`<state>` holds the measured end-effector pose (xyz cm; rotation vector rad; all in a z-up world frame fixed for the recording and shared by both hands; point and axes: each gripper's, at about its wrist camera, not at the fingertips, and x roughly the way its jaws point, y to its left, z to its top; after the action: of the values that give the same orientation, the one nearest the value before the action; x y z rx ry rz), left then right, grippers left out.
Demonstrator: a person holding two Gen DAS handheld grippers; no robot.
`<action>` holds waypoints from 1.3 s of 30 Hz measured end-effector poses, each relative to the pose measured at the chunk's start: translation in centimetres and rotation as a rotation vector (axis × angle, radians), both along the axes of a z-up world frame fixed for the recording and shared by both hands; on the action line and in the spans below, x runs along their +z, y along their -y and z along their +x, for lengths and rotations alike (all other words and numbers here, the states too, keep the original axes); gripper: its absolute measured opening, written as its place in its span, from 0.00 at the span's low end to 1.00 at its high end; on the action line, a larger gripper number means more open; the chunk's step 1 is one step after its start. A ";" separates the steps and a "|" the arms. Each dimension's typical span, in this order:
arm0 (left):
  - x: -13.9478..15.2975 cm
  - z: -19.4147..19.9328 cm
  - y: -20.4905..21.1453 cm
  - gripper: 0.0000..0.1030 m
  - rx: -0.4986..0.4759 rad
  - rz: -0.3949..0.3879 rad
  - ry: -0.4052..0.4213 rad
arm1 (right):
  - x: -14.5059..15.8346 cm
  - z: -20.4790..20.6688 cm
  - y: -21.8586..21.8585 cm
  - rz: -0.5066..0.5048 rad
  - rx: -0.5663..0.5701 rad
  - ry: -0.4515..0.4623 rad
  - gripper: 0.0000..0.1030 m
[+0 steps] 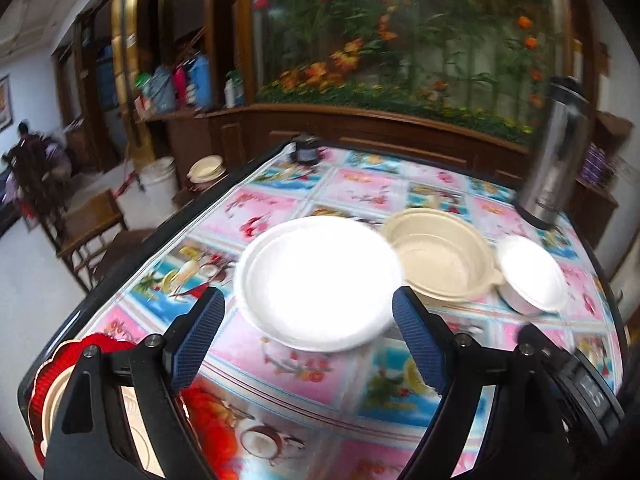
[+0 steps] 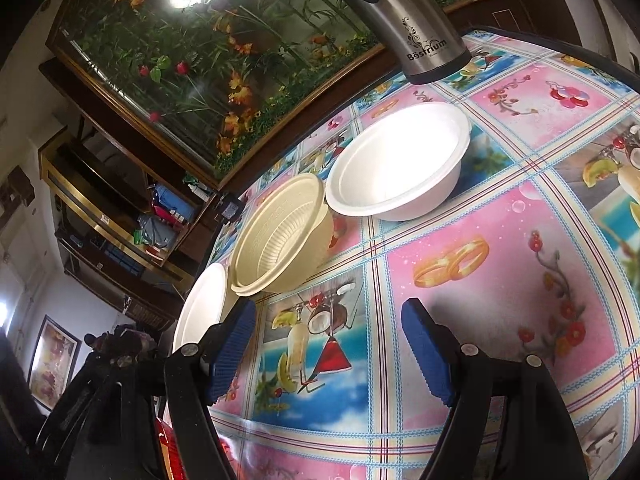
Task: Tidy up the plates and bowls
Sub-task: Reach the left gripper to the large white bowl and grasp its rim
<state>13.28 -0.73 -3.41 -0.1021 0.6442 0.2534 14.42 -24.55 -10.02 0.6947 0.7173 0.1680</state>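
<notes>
left gripper (image 1: pixel 308 328): jaws held wide apart, nothing gripped; white plate (image 1: pixel 318 280) seen just ahead of its tips on the tablecloth (image 1: pixel 352 392) | right gripper (image 2: pixel 328 344): jaws held apart, nothing gripped; cream bowl (image 2: pixel 280 236) ahead-left, white bowl (image 2: pixel 400 164) farther ahead | steel flask (image 2: pixel 404 20) seen beyond the bowls

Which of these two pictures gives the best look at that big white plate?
The left wrist view: the white plate lies whole, straight ahead of the open left hand-held gripper. The right wrist view catches only a slice at its left, behind a finger.
</notes>
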 end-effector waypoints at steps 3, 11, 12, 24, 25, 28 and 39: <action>0.3 1.3 -2.6 0.84 0.113 -0.041 0.008 | 0.1 0.2 -0.2 -0.018 0.000 0.020 0.75; 0.1 3.4 -8.0 0.84 0.437 -0.054 0.028 | -0.4 1.2 -0.6 -0.025 0.004 0.029 0.75; -0.3 3.7 -8.4 0.84 0.452 -0.065 0.016 | -0.5 1.3 -0.7 -0.018 0.008 0.024 0.75; -3.2 5.5 -8.5 0.84 0.360 -0.144 -0.168 | -1.1 2.1 -1.5 -0.030 0.037 -0.012 0.75; -3.4 5.7 -8.5 0.84 0.356 -0.142 -0.182 | -1.2 2.1 -1.7 -0.033 0.039 -0.015 0.75; -4.1 6.1 -8.3 0.84 0.329 -0.162 -0.232 | -1.3 2.2 -1.8 -0.035 0.042 -0.019 0.75; -4.6 6.6 -6.2 0.84 0.237 -0.167 -0.244 | -1.2 2.2 -1.9 -0.027 0.047 -0.022 0.75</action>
<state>19.86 5.43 -7.98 -0.3127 0.8972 0.4453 16.67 -22.65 -11.18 0.6548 0.7563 0.1938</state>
